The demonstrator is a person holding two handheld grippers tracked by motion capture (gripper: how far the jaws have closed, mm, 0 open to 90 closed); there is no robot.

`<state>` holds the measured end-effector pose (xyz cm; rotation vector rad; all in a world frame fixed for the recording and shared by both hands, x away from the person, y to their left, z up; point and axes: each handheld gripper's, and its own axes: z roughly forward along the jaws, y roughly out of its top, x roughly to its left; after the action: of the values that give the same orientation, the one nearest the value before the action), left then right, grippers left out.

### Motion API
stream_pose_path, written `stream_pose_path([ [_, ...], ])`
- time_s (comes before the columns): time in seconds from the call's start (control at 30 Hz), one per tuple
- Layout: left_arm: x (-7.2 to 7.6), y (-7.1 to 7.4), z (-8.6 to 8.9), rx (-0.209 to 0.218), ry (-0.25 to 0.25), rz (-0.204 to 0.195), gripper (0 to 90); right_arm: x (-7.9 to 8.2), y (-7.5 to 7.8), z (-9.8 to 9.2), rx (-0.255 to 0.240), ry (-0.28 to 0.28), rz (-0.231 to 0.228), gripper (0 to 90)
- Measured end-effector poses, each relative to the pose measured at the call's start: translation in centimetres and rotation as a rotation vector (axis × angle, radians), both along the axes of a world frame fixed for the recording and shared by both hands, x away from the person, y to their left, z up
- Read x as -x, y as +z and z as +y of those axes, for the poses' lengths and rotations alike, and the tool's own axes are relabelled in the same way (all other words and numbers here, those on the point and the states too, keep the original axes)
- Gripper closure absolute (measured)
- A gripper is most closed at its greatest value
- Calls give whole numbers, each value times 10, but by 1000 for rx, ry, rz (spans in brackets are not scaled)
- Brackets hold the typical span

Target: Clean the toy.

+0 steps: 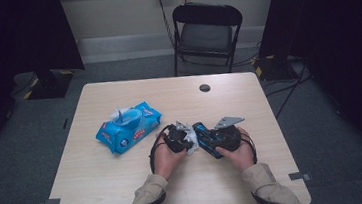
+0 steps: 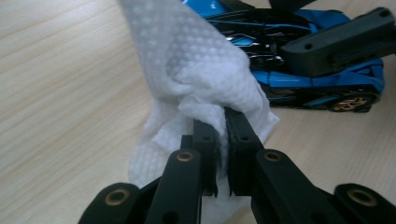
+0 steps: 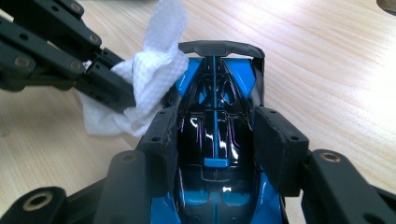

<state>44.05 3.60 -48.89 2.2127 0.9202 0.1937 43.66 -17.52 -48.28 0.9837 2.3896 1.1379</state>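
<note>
The blue wipes pack [image 1: 128, 127] lies on the wooden surface [image 1: 96, 180], well to the left of the toy car [image 1: 206, 137]. Its label carries red and white printing too small to read, and a white sheet stands up from the opening in its top.

The toy car, blue and black, sits near the middle of the surface, toward the person's edge. The right gripper [image 3: 215, 140] is clenched on the car, one pad on each flank beside the dark cabin.

Just left of the car, the left gripper [image 2: 223, 122] is clamped tight on a crumpled white wipe [image 2: 196, 70]; in the right gripper view, the wipe [image 3: 149, 74] touches the car's blue bodywork beside the rear wing. No lettering on the car can be made out.

Beyond the surface's far edge stands a black folding chair [image 1: 206, 31].
</note>
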Motion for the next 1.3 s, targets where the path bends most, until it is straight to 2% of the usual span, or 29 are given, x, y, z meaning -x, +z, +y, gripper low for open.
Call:
stream_pose_path([
  [0.13, 4, 1, -6, -3, -24, 5, 843, 0, 0, 0, 0, 0, 0, 511],
  [0.27, 10, 1, -13, -8, -52, -6, 843, 0, 0, 0, 0, 0, -1, 511],
  [0.67, 26, 1, -29, 10, -121, 11, 844, 0, 0, 0, -4, -2, 0, 511],
  [0.93, 35, 1, -39, 3, -148, 9, 844, 0, 0, 0, -3, -1, -1, 511],
  [1.3, 48, 2, -53, 26, -220, 27, 843, 1, -1, -1, -9, -2, -1, 511],
])
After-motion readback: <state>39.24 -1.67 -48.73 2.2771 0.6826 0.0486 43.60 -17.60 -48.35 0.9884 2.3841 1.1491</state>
